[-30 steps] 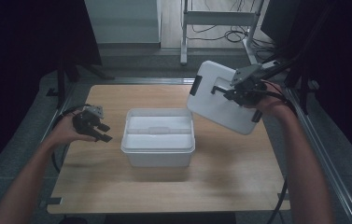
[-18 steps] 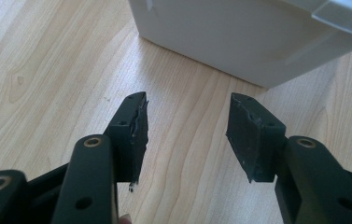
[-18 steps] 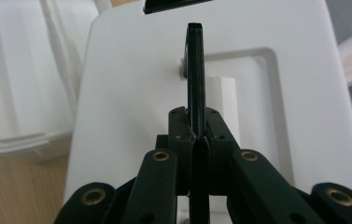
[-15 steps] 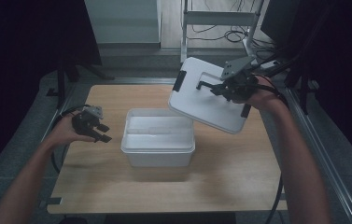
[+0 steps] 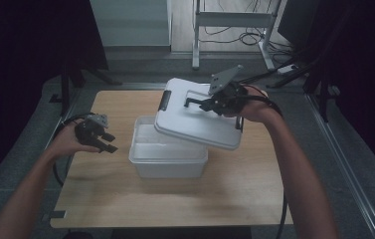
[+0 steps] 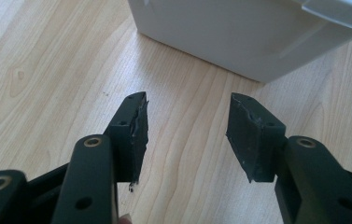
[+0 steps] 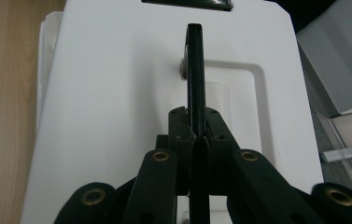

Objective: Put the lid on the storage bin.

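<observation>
We are holding the white lid [image 5: 195, 122] up in the air with our right gripper [image 5: 215, 102], whose jaws are pinched tight on the lid's black handle [image 7: 195, 70]; in the right gripper view the handle is standing as a thin dark strip squeezed between the two black jaws, with the lid's white top spreading out around it. The lid is tilting, its far left corner raised and its near right edge lower, and it is hanging over the far right part of the open white box [image 5: 167, 154], covering that side while the left part of the box is lying open to view. Whether the lid is touching the box rim we cannot tell. The box is sitting near the middle of the wooden table [image 5: 125, 199]. Our left gripper [image 5: 106, 142] is hovering to the left of the box, just beside it, its jaws standing partly open with nothing between them; in the left gripper view they are pointing across bare wood at the box wall [image 6: 239, 37], with the lid's edge [image 6: 341, 11] showing at the top right corner.
</observation>
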`<state>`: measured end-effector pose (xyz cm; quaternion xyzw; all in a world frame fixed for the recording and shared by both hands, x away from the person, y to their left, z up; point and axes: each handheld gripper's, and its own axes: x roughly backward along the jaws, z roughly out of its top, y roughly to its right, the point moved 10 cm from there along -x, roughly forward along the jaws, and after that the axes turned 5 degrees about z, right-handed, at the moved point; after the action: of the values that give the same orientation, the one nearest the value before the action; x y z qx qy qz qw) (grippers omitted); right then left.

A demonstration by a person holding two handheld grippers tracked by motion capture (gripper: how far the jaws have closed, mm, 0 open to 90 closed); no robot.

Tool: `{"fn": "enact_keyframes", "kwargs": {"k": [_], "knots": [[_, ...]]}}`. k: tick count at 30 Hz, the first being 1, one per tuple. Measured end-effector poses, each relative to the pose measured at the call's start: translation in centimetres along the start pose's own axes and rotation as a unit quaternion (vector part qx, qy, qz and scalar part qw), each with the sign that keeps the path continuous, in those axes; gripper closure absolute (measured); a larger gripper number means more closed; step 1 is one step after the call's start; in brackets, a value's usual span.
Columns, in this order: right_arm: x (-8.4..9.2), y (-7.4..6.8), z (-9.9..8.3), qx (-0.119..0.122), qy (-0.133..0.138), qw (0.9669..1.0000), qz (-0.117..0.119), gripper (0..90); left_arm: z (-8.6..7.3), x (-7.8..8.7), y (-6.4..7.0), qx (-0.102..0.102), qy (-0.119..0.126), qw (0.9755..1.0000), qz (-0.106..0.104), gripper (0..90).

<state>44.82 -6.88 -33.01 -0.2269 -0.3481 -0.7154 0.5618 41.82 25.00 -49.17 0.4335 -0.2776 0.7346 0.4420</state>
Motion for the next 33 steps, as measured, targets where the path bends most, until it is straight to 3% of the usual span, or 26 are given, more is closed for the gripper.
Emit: {"fn": "enact_keyframes", "kwargs": {"k": [15, 26, 33], "knots": [[-6.4, -3.1, 3.0, 0.037, -0.003, 0.9967, 0.073, 83.4, -0.6, -0.5, 0.0, 0.004, 0.001, 1.0000, -0.003, 48.6], [-10.3, -4.3, 2.5, 0.045, -0.022, 0.9926, 0.110, 83.4, -0.8, -1.2, 0.0, 0.007, -0.004, 0.9999, -0.008, 48.6], [-11.6, -4.4, 1.6, 0.039, -0.029, 0.9923, 0.114, 83.3, -1.1, -1.6, 0.0, 0.010, -0.005, 0.9999, -0.011, 48.6]]}}
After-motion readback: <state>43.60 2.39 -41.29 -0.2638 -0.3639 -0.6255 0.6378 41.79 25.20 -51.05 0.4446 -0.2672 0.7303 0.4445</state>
